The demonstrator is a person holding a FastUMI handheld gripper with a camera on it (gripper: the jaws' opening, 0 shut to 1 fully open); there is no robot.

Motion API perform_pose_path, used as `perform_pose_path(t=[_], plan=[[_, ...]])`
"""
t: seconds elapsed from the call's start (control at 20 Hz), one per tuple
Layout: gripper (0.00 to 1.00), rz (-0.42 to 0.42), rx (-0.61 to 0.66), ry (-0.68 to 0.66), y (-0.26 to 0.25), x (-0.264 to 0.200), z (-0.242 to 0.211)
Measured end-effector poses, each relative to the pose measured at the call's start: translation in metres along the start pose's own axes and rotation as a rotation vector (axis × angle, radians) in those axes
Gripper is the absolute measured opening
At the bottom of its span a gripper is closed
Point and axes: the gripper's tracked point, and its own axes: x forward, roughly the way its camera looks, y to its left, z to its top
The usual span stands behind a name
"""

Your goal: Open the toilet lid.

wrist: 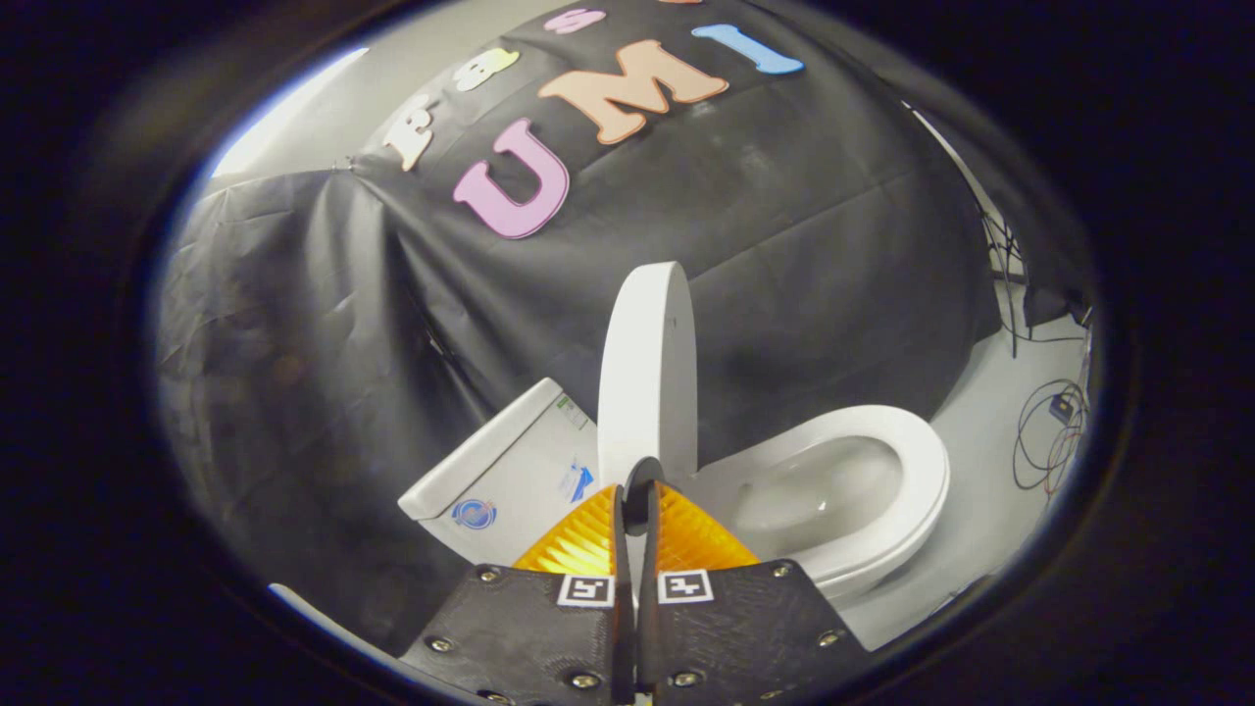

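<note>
My tongs [642,490] look clenched on the lid [647,373] edge, already upright; I'd ease it back onto the tank [510,471].

The gripper [642,490] sits at the bottom centre of the frame, pointing forward. Its two fingers [686,534] lie almost together, only a thin slit between them, and their tips meet on the lower edge of the raised lid [647,373].

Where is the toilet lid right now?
In the gripper view the toilet lid stands upright, raised off the seat, between the tank and the bowl, just ahead of the nearly closed gripper.
</note>
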Motion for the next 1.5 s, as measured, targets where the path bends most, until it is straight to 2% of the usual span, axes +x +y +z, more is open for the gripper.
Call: perform_pose_path(t=[0.85, 1.5], plan=[[0.03, 0.129, 0.036, -0.086, 0.045, 0.016, -0.001], [0.04, 0.023, -0.069, -0.171, 0.087, 0.029, -0.009]])
